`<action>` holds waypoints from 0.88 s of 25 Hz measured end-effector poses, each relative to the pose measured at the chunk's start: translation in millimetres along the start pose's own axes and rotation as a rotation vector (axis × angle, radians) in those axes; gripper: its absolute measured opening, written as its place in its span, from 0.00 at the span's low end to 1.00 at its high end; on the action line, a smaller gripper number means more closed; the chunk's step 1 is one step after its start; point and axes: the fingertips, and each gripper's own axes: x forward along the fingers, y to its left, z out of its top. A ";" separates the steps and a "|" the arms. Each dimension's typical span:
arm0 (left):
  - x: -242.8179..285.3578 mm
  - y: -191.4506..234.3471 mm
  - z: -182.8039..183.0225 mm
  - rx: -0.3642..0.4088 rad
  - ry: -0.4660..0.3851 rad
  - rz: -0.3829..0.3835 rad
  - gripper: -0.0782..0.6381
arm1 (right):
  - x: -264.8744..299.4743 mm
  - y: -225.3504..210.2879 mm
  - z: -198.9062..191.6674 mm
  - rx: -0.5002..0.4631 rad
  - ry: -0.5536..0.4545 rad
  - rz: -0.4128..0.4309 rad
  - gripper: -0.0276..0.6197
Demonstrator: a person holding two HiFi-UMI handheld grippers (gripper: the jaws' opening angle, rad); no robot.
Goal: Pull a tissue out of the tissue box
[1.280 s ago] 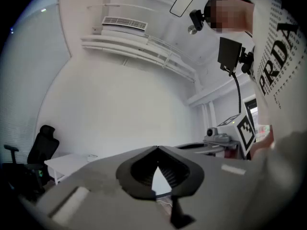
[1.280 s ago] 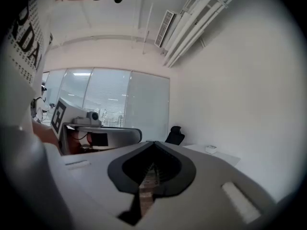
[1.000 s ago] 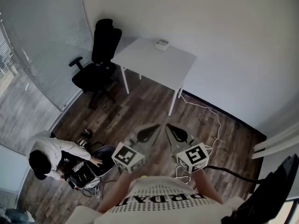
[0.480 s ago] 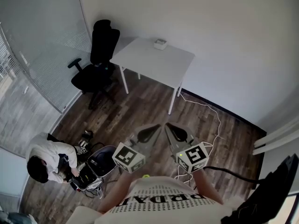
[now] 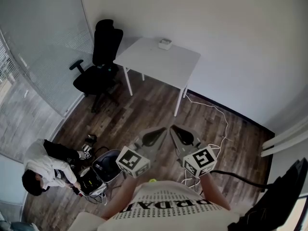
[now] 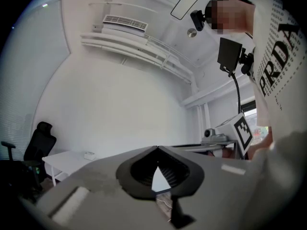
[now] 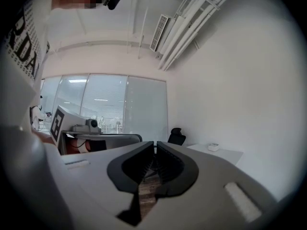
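Head view: tissue box (image 5: pixel 165 44) lies well beyond left gripper (image 5: pixel 161 131) and right gripper (image 5: pixel 174 130); both clenched empty.

Tissue box (image 5: pixel 165 44) sits on the table (image 5: pixel 159 66), at its far edge by the wall, nearer the far left corner. Office chair (image 5: pixel 98 61) is on the floor just beside the table's left edge. A cable (image 5: pixel 214 113) runs across the floor off the near right corner. Left hand-held gripper (image 5: pixel 161 130) and right hand-held gripper (image 5: pixel 174 130) are side by side, well short of the table's near edge. A crouching person (image 5: pixel 43 170) is on the floor far left of them.
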 end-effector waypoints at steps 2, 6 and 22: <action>-5.1 4.2 -0.9 -0.001 -0.002 -0.002 0.11 | 3.9 3.5 -0.8 0.008 -0.003 -0.004 0.08; -12.3 13.4 7.2 -0.039 -0.026 0.004 0.11 | 13.2 6.0 -2.4 0.012 -0.003 -0.025 0.08; 22.8 48.8 -16.6 -0.065 0.022 0.048 0.11 | 35.2 -44.3 -16.4 0.002 0.038 -0.020 0.13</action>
